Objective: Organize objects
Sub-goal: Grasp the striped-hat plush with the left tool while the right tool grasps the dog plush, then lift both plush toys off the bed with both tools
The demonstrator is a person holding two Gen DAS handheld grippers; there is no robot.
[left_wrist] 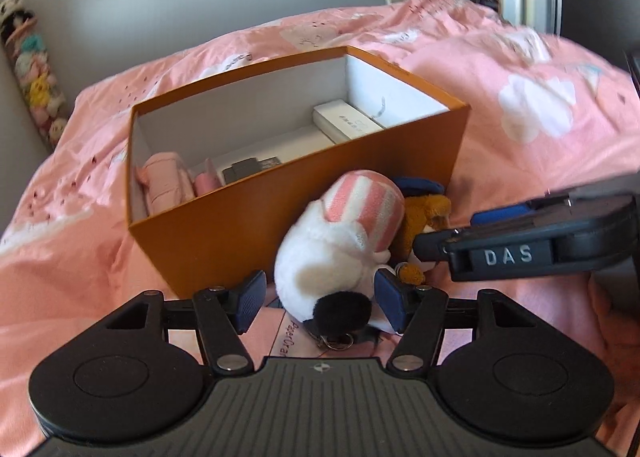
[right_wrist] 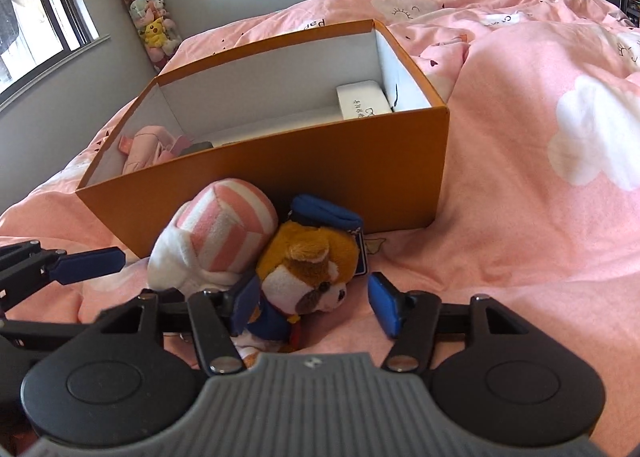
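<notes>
Both plush toys lie on the pink bedspread (right_wrist: pixel 520 237) against the open orange cardboard box (right_wrist: pixel 280 185), their likely destination; the left gripper (left_wrist: pixel 320 299) straddles the white pink-striped plush (left_wrist: pixel 340 241), the right gripper (right_wrist: pixel 314 303) the brown blue-capped plush (right_wrist: pixel 308 269), both spread wide, gripping nothing

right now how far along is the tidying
Partly done: the box already holds a pink item, dark item and white case. In hand: open left gripper straddles white plush, open right gripper brown plush. Both remain on the bed.
</notes>
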